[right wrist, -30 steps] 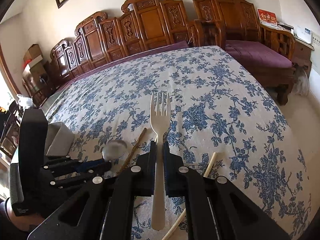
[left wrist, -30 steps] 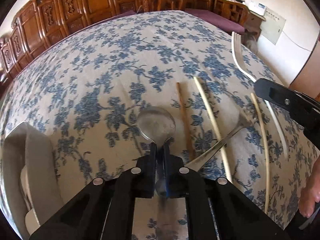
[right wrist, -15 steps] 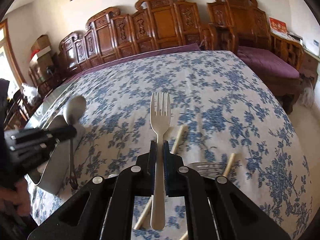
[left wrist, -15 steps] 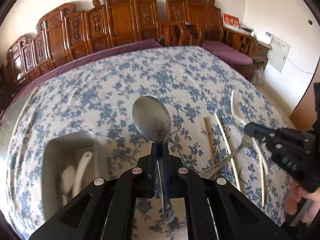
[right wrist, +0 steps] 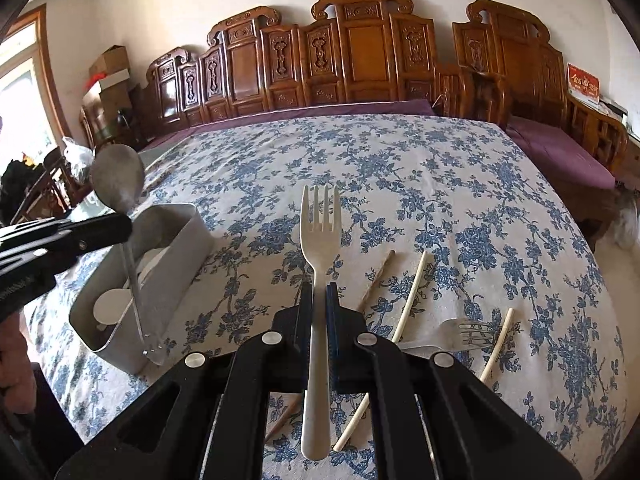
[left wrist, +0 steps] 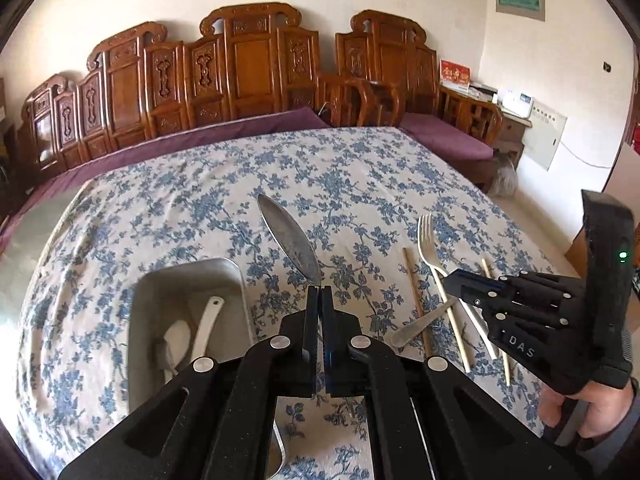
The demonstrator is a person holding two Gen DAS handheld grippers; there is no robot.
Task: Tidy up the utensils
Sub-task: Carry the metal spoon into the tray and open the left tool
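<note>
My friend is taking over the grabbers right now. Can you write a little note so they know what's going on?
Left gripper: jaws shut on the metal spoon, lifted beside the metal bin.
Right gripper: jaws shut on the white fork, lifted above the tablecloth.
Done: white utensils already lie in the bin.
Left: bin the spoon and fork, then the metal fork and chopsticks on the cloth.
</note>
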